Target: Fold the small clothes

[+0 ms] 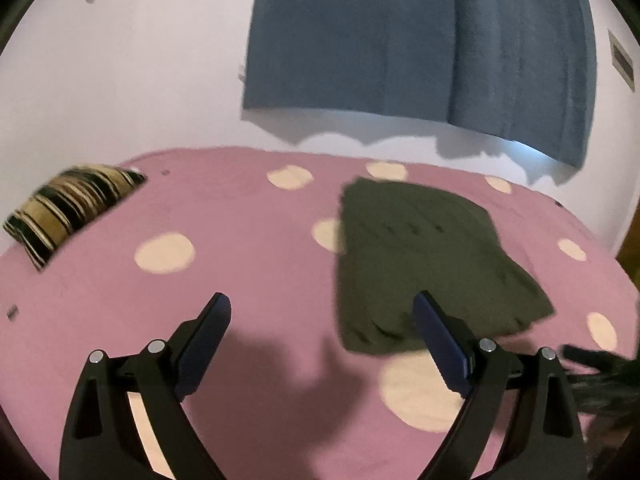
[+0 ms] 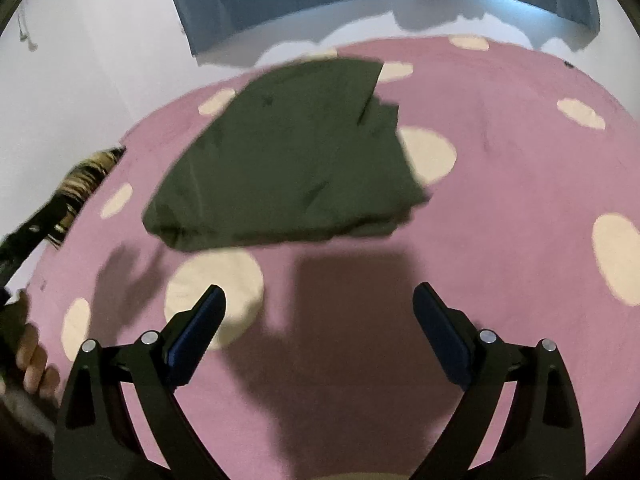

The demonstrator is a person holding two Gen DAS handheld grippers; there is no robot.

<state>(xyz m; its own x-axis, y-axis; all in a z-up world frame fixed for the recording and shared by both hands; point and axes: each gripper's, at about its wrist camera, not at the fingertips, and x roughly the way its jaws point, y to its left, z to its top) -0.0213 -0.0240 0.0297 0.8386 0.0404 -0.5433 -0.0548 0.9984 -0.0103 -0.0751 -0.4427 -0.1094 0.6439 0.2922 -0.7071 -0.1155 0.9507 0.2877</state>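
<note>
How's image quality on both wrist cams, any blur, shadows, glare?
Left wrist: motion blur softens the olive garment and striped pillow; claw shadow on the pink spotted bedsheet. Right wrist: garment edges smeared, hard shadows ahead of the open claw; fisheye bending, no glare.

Matt olive cloth garment lies on soft pink spotted fabric bedspread; tongs look matt black plastic.

you have nothing to read here: no text, label, brand, number or sign is legible in either view. the dark marks on the green garment are too blurred to make out, and the small plate on the wall at the right edge shows no readable writing.
</note>
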